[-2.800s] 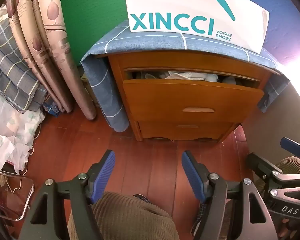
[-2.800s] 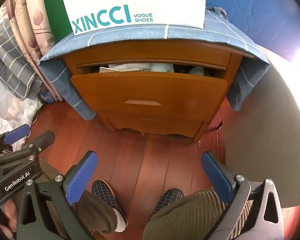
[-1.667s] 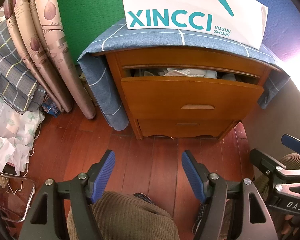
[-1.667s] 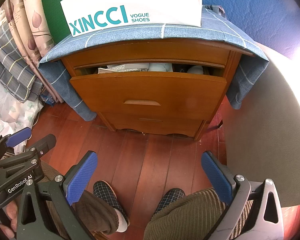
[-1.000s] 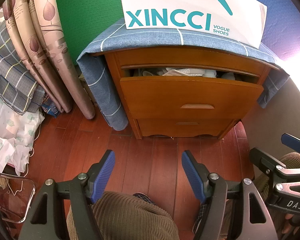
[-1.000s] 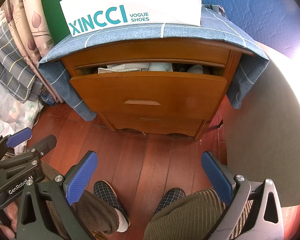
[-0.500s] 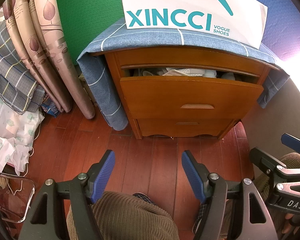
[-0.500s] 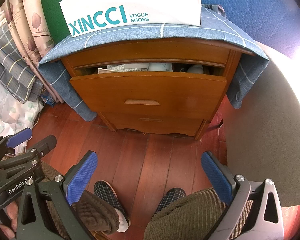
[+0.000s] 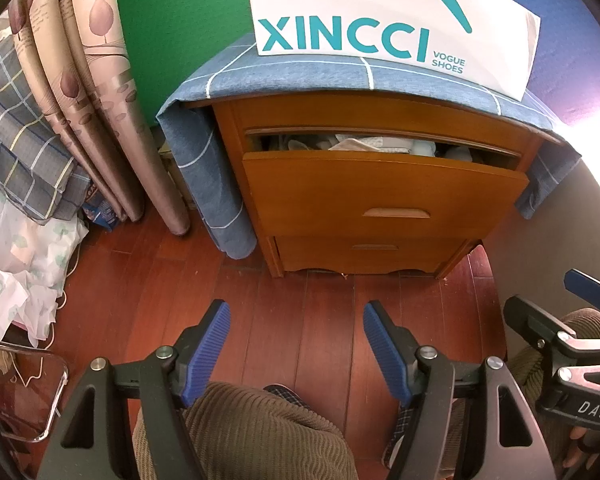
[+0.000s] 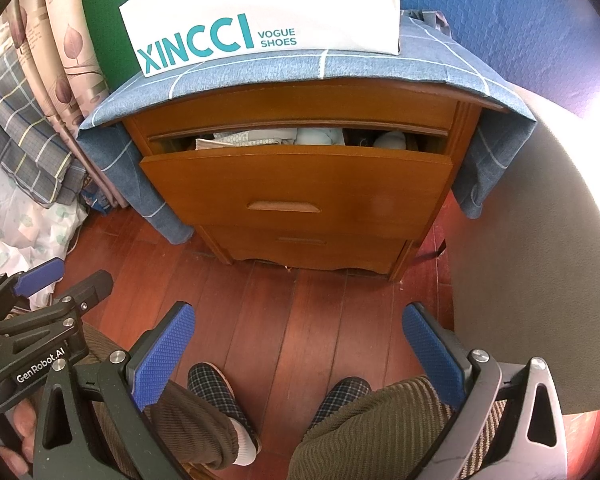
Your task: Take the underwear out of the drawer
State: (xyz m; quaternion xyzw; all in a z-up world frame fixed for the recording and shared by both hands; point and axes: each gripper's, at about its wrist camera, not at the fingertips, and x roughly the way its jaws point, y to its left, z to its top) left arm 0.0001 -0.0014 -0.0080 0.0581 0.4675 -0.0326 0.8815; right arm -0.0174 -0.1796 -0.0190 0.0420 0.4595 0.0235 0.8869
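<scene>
Underwear (image 9: 356, 145) (image 10: 260, 136): pale folded pieces lying in the top drawer (image 9: 384, 192) (image 10: 296, 188) of a wooden nightstand (image 9: 380, 248) (image 10: 312, 248); the drawer stands partly pulled out, its contents visible through the gap above its front. Left hand-held gripper (image 9: 296, 344): fingers apart, empty, held above the wooden floor (image 9: 328, 300) well short of the drawer. Right hand-held gripper (image 10: 296, 344): fingers apart, empty, likewise short of the drawer. A blue checked cloth (image 9: 300, 76) (image 10: 420, 64) covers the nightstand top and carries a white shoe bag (image 9: 388, 20) (image 10: 260, 12). Curtains (image 9: 100, 80) hang to the left.
</scene>
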